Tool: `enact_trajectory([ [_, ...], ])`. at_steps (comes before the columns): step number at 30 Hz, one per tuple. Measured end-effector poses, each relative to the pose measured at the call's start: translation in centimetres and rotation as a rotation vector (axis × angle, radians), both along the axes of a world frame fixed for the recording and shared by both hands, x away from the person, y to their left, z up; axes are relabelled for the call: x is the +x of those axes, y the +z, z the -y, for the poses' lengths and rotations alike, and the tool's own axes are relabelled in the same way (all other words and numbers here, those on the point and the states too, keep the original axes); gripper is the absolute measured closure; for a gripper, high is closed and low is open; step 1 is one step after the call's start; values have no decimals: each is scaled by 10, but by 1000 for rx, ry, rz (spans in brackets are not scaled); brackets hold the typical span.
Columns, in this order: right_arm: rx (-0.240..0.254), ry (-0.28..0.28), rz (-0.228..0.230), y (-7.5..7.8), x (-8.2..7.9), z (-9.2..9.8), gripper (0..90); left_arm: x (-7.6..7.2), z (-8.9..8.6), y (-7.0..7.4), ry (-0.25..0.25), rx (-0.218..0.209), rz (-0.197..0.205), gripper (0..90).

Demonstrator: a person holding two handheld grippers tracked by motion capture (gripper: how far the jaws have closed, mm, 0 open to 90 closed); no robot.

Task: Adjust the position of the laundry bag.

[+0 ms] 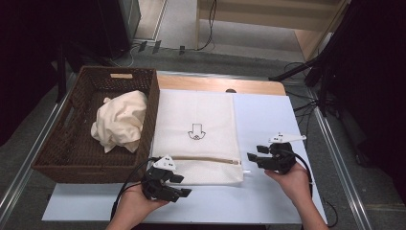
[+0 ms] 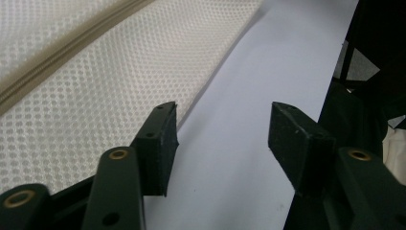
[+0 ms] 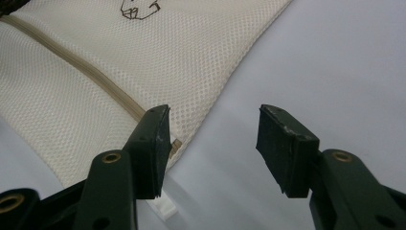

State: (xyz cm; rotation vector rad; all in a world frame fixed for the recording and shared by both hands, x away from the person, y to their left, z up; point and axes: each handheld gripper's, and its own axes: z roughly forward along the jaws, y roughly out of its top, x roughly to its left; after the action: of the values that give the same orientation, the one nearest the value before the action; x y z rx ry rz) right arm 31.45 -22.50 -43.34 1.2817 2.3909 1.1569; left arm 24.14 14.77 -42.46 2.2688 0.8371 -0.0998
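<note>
On the white rectangular sheet that covers the table lies a flat cream mesh laundry bag, its long side touching the wall of a dark brown woven wicker basket at the left. A small black arrow-like drawing marks the middle of the bag, and a beige zipper runs across it near the edge closest to the person. Inside the basket rests a crumpled cream cloth, bunched against the wall next to the bag.

The left gripper, black with a grey three-cornered plate on top, sits in the person's left hand just beside the bag's near left corner, its tips pointing toward the right over the near hem. In the left gripper view its jaws stand moderately apart with nothing between them; one pad overlaps the mesh edge, while the gap looks onto bare white sheet.

The right gripper is held in the right hand just off the bag's near right corner, pointing left toward the zipper's end. In the right gripper view its jaws are wide apart and grip nothing; the zipper's end shows close to the left pad, and a small white tag sticks out from the corner below. Whether either pad touches the fabric cannot be told.
</note>
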Motion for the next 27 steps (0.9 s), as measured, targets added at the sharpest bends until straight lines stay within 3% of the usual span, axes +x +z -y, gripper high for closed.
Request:
enact_trajectory([
  [2,-4,0,-5,0,0,0,463,0,-1,-1,12,5,-14,401],
  [7,-28,-2,-6,-2,0,-1,440,-5,-1,3,48,13,60,397],
  [15,-34,-10,-29,-4,-1,1,453,0,-2,3,24,-36,-13,482],
  [19,-7,-21,-34,-4,0,3,449,-1,0,3,23,-25,2,485],
  [27,-24,-10,-30,-5,1,1,466,-1,0,3,36,-20,1,419],
])
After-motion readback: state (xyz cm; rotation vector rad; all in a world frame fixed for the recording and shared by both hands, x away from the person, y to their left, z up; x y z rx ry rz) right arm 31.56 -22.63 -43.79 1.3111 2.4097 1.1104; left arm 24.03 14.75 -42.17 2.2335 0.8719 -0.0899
